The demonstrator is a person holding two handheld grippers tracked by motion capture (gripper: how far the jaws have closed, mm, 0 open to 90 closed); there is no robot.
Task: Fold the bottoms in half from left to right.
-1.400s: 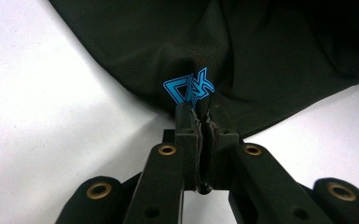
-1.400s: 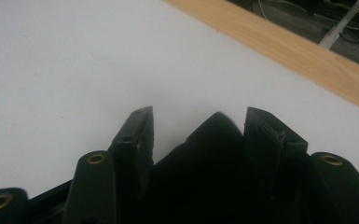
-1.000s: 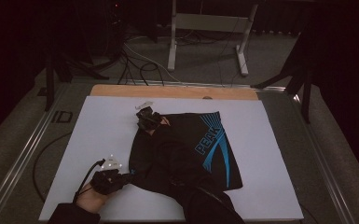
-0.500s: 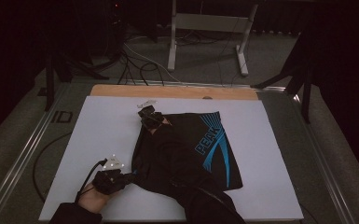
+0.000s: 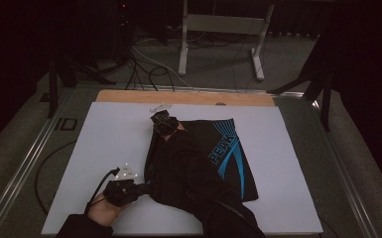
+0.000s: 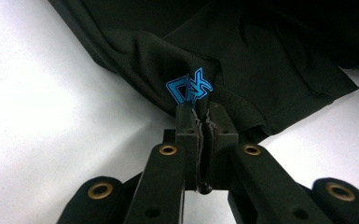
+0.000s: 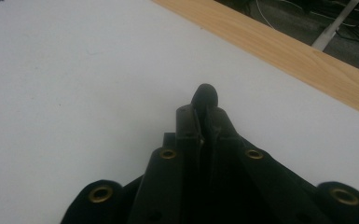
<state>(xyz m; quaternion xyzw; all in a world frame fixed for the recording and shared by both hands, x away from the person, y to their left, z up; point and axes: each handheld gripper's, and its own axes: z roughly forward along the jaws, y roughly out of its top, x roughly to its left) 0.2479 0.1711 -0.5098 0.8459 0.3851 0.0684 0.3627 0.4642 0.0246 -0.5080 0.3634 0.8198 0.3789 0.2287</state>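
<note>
A black garment point(image 5: 198, 163) with a blue PEAK print point(image 5: 223, 148) lies flat on the white board point(image 5: 104, 144). My left gripper point(image 5: 141, 188) is at its near left corner, low on the board. In the left gripper view that gripper point(image 6: 199, 112) is shut on a pinched fold of the garment point(image 6: 261, 56), just below a small blue logo point(image 6: 189, 88). My right gripper point(image 5: 164, 124) is at the garment's far left corner. In the right gripper view it point(image 7: 204, 109) is shut, with a black nub of fabric point(image 7: 205, 95) sticking out between the tips.
A wooden strip point(image 5: 129, 96) runs along the board's far edge, also seen as a wooden strip point(image 7: 307, 60) ahead of the right jaws. A metal stand point(image 5: 218, 25) and cables point(image 5: 149, 64) are on the floor beyond. My dark right sleeve point(image 5: 223, 213) lies across the garment.
The right gripper has shifted a little at the garment's far corner. The left hand and its grip have stayed where they were.
</note>
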